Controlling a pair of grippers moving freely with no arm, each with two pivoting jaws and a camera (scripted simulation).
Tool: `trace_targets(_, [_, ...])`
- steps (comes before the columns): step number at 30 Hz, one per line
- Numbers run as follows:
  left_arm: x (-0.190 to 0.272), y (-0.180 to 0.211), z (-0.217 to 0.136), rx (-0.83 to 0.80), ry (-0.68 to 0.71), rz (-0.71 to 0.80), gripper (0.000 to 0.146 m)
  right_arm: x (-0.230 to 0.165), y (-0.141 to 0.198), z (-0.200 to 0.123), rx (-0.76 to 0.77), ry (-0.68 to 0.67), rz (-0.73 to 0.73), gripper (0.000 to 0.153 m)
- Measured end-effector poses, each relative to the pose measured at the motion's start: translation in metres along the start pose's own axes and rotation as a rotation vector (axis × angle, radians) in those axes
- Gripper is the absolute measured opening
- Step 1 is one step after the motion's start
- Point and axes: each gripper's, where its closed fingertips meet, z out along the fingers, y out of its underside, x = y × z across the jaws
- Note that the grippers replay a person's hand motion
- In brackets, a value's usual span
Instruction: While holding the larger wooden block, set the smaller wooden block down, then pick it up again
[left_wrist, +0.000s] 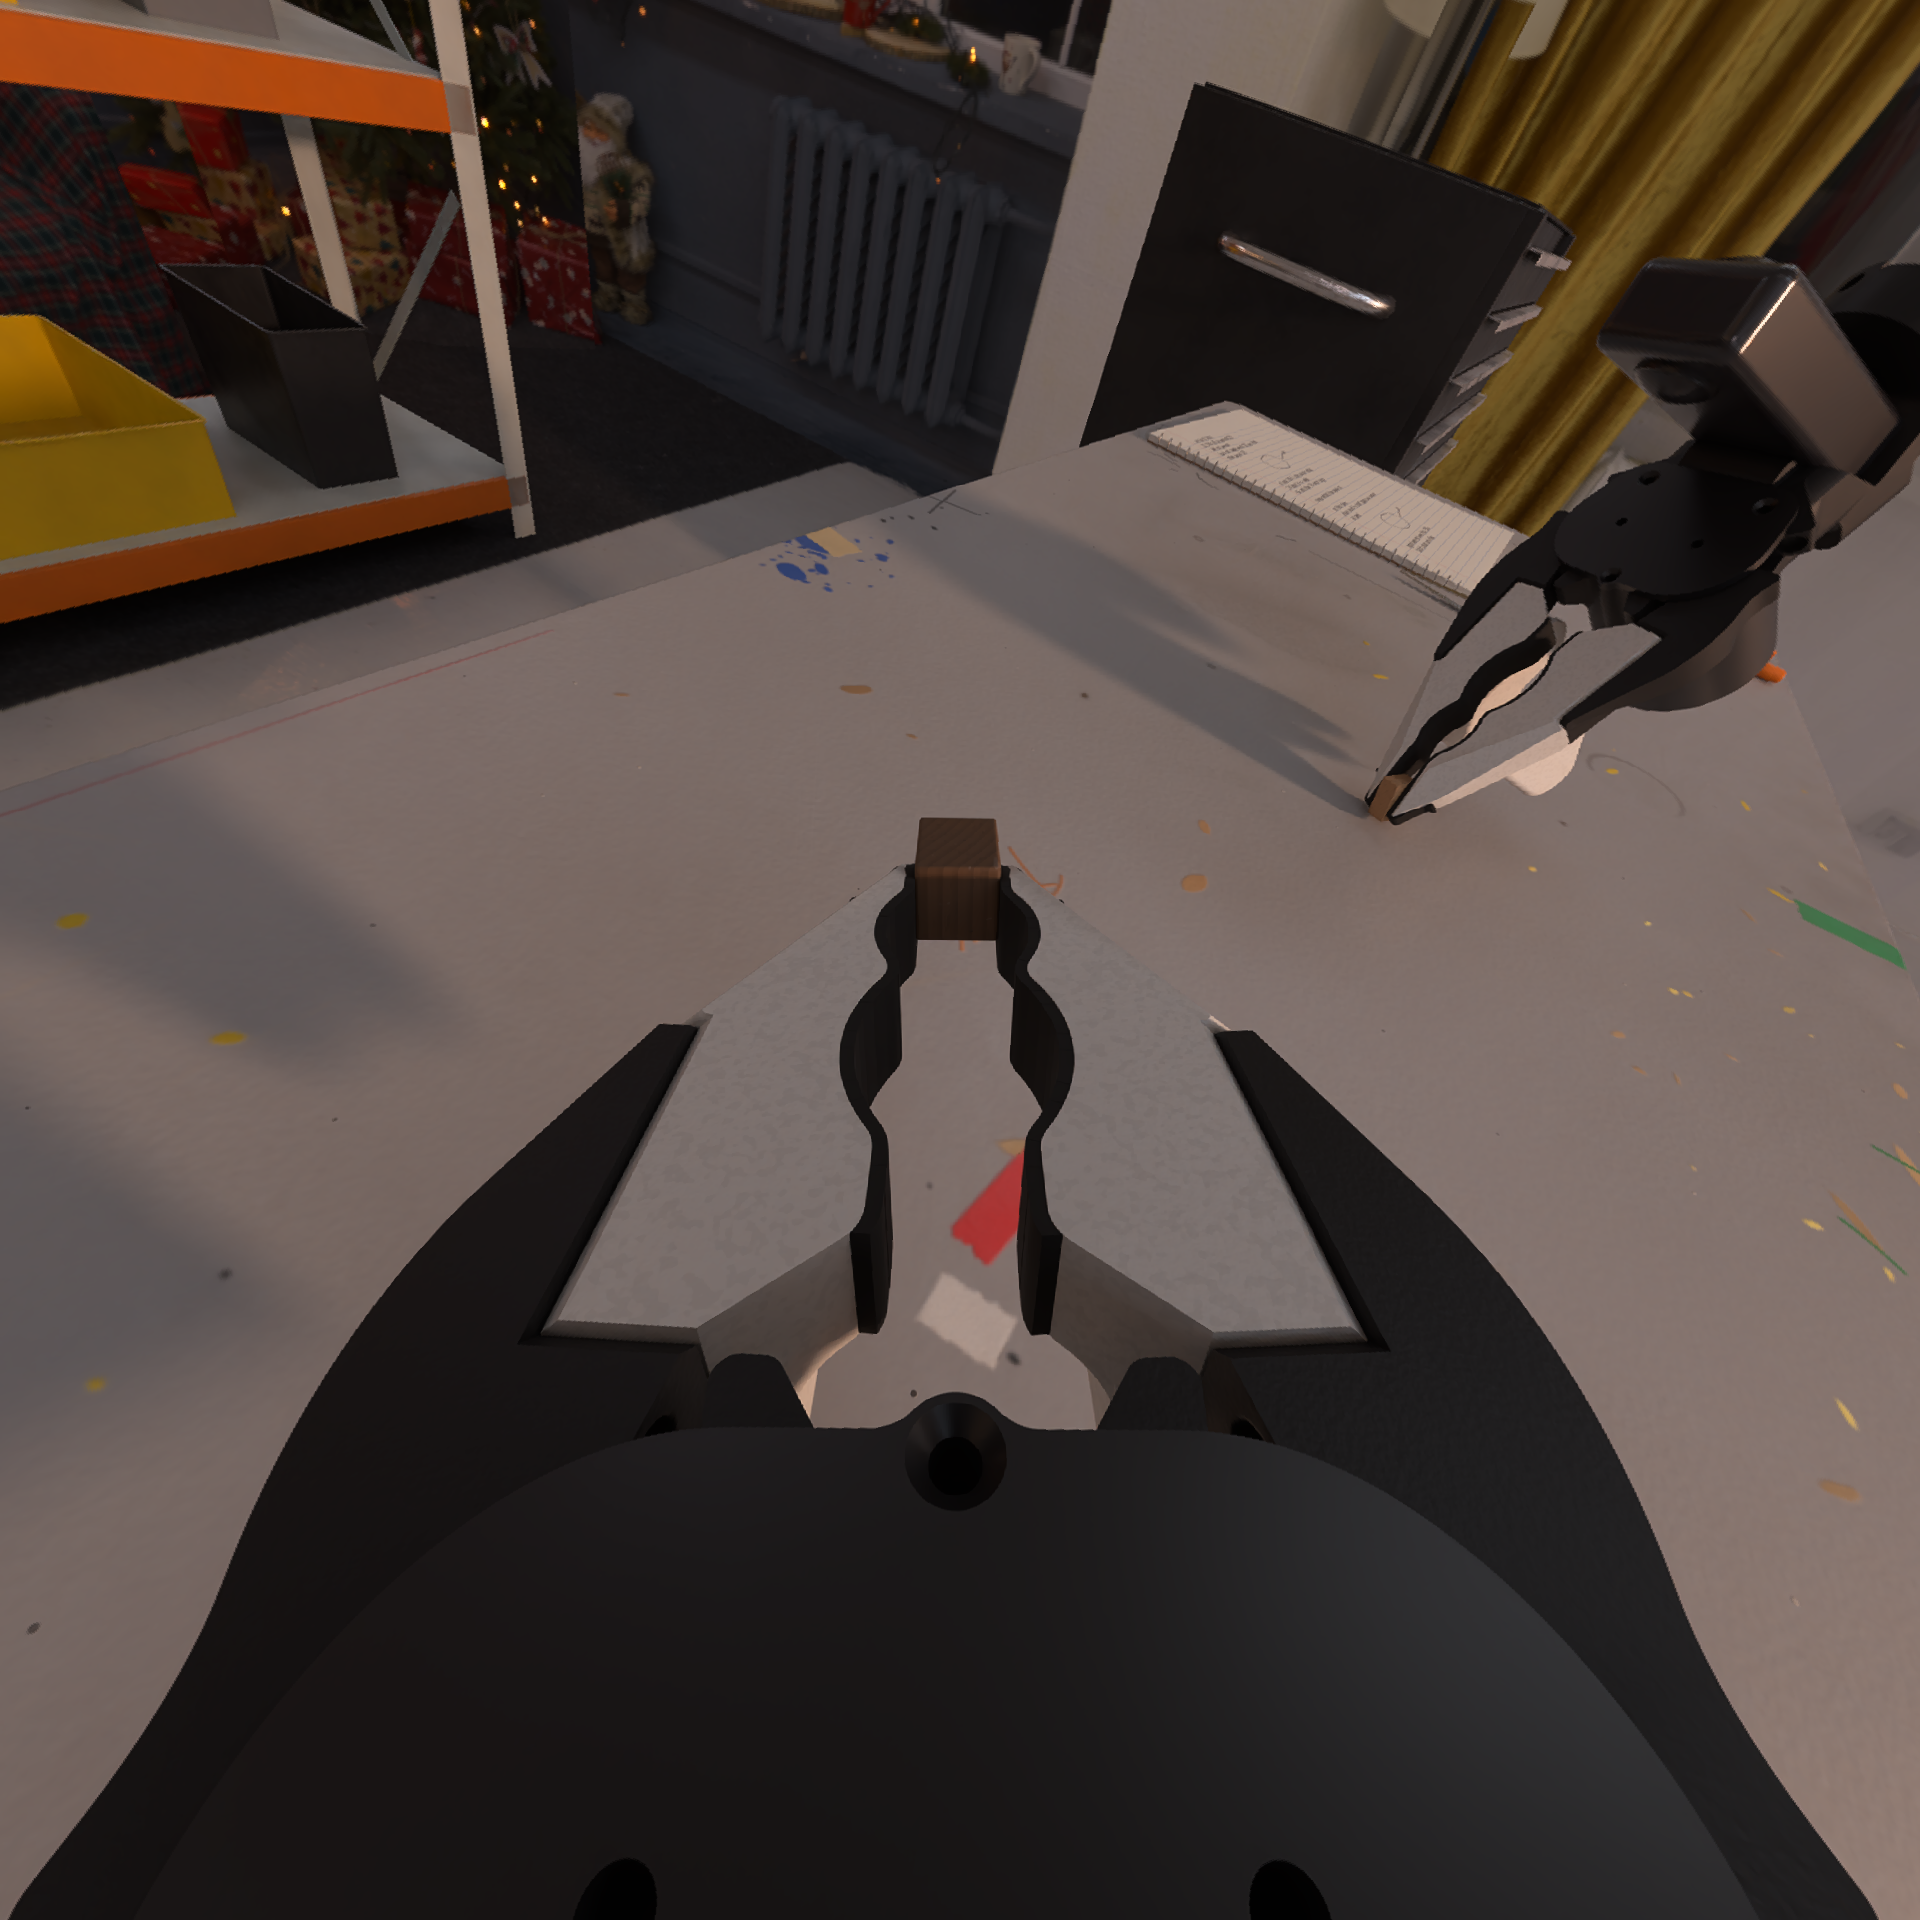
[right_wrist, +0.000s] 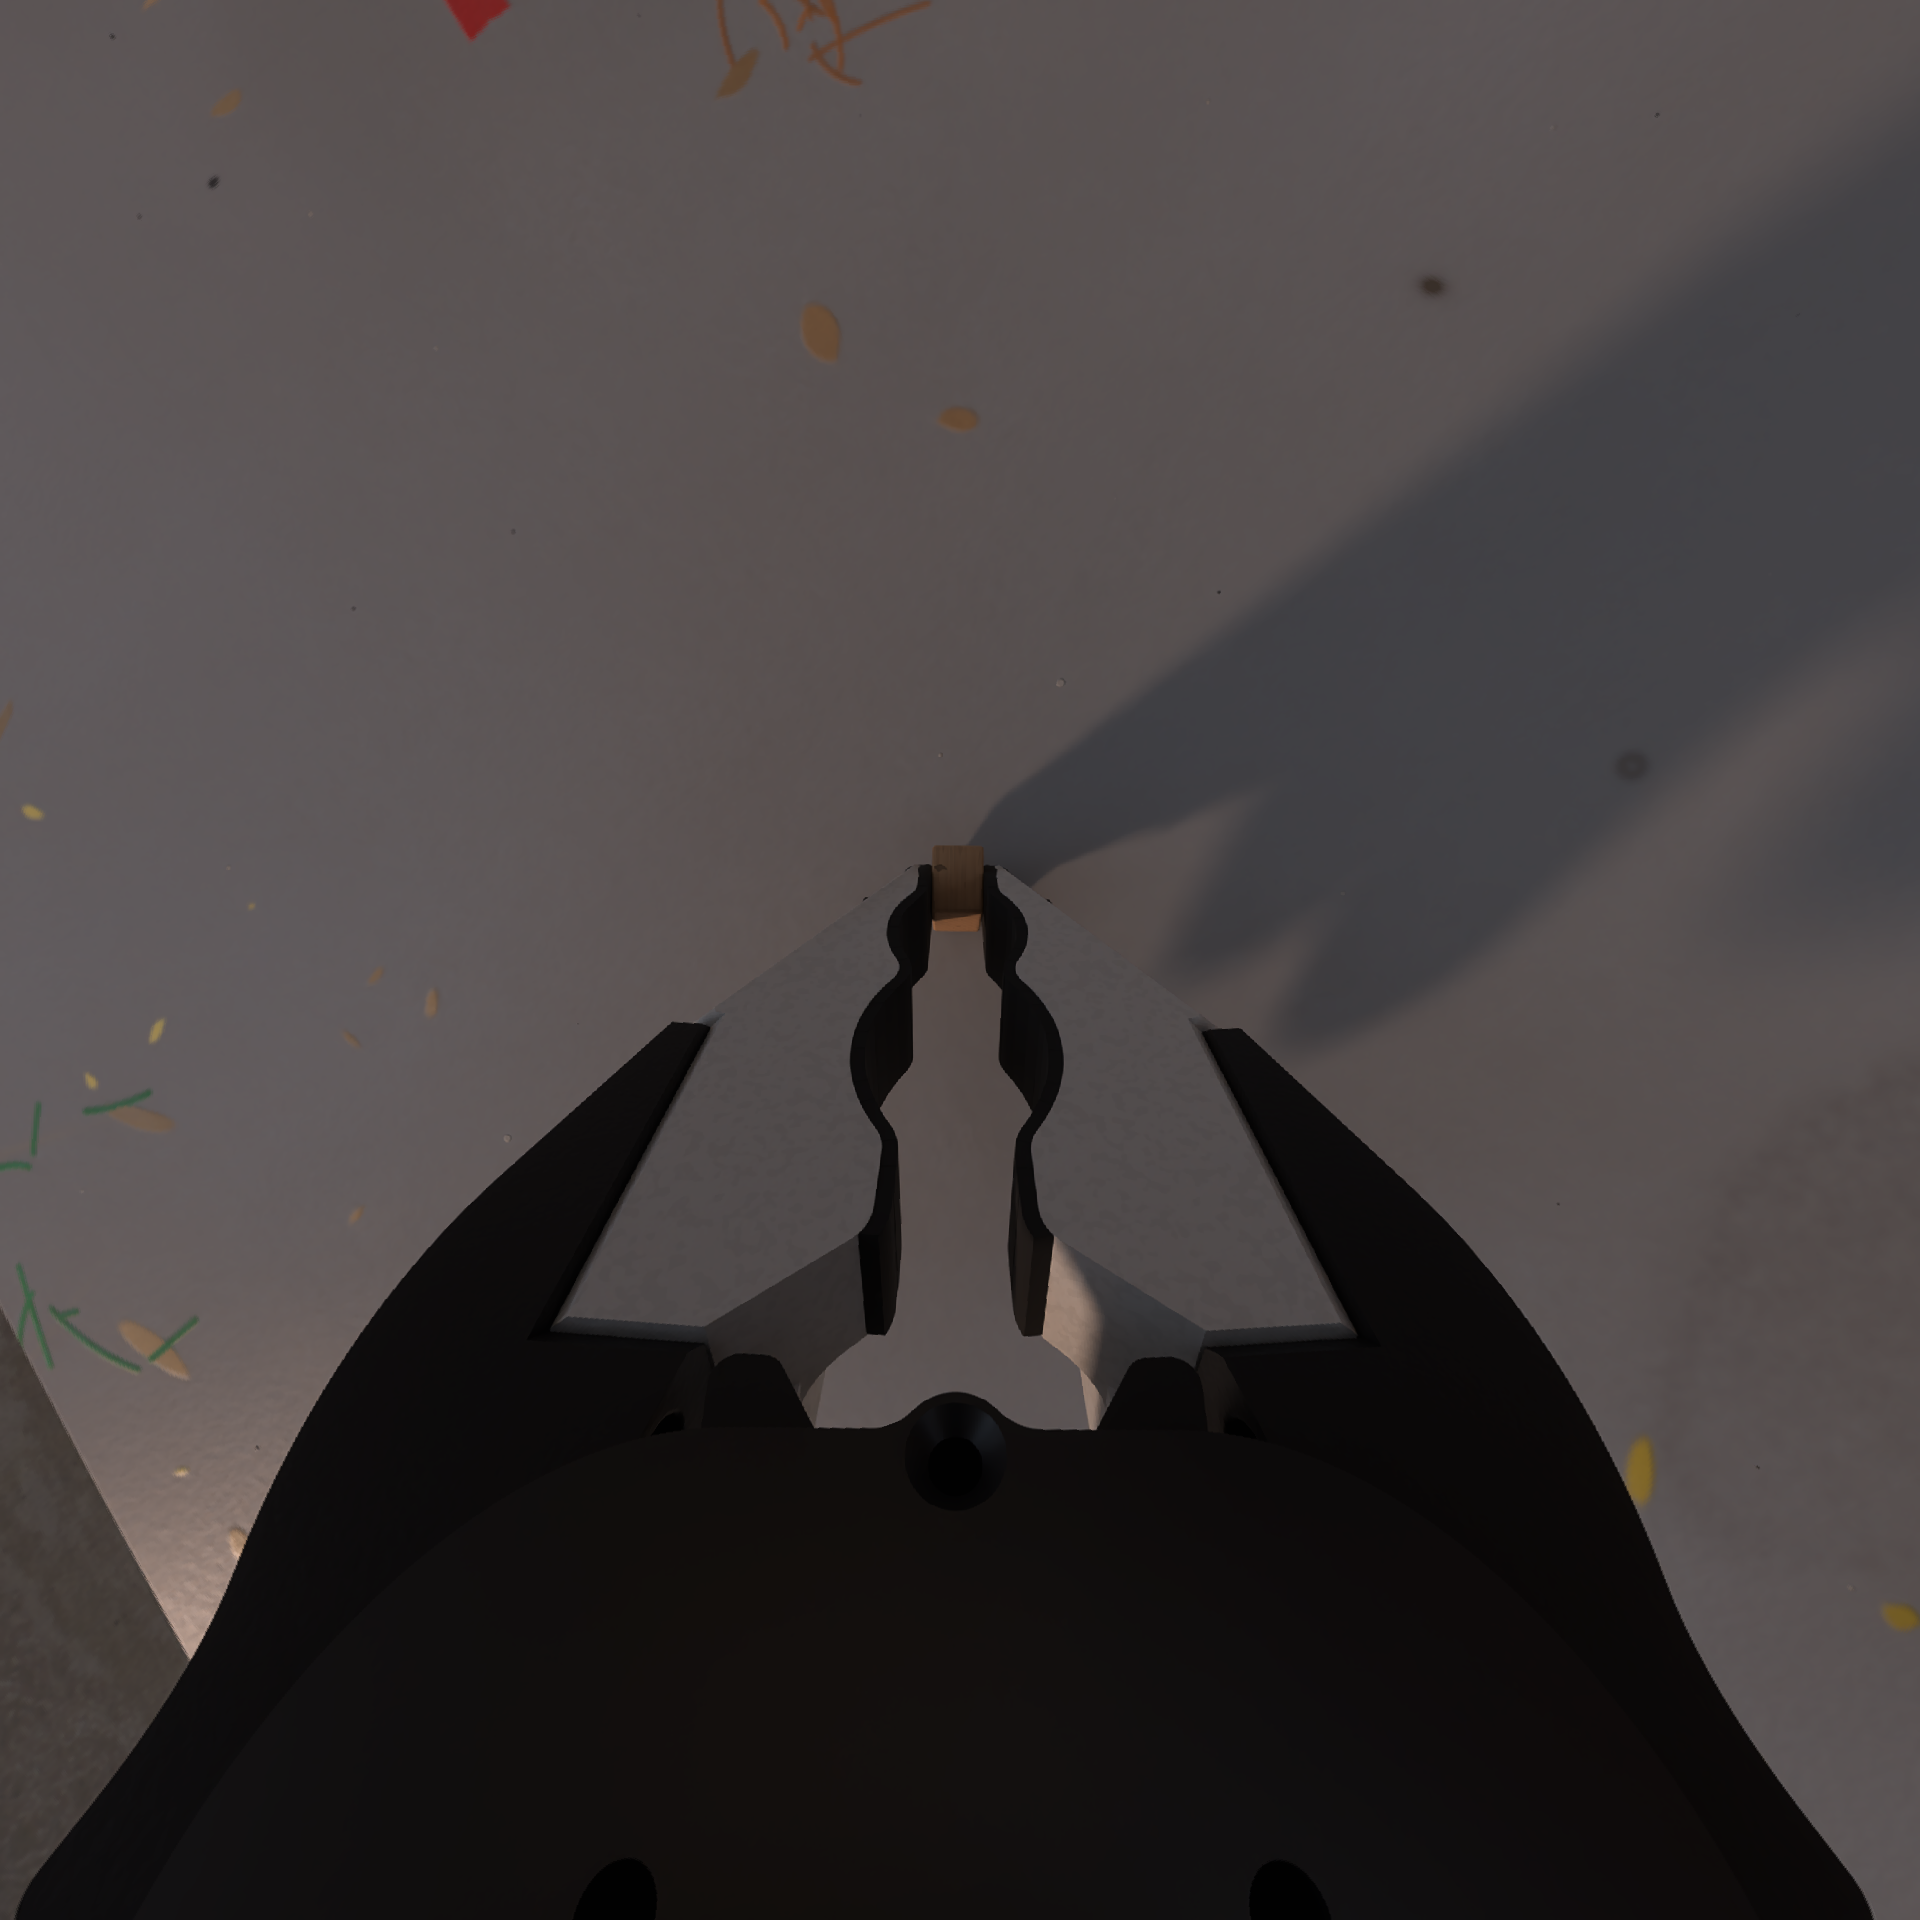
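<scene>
The left gripper (left_wrist: 958, 888) is pinching the larger, dark brown wooden block (left_wrist: 957, 876) at its fingertips, lifted above the paint-flecked grey table (left_wrist: 520, 883). Farther off, the right gripper (right_wrist: 958, 896) is closing narrowly on the smaller, pale wooden block (right_wrist: 957, 885), tips lowered to the tabletop. This looks like the set-down step; next the jaws need to part, then close again. Only the left wrist view is showing both grippers, the lined notepad (left_wrist: 1320, 488) and the black cabinet (left_wrist: 1309, 291).
</scene>
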Motion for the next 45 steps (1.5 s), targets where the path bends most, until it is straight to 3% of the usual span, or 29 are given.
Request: trace_targets(45, [0.0006,-0.0002,-0.0002,0.002,-0.001,0.008,0.014,0.0006,-0.0006,0.0012,-0.015,0.008,-0.003,0.009])
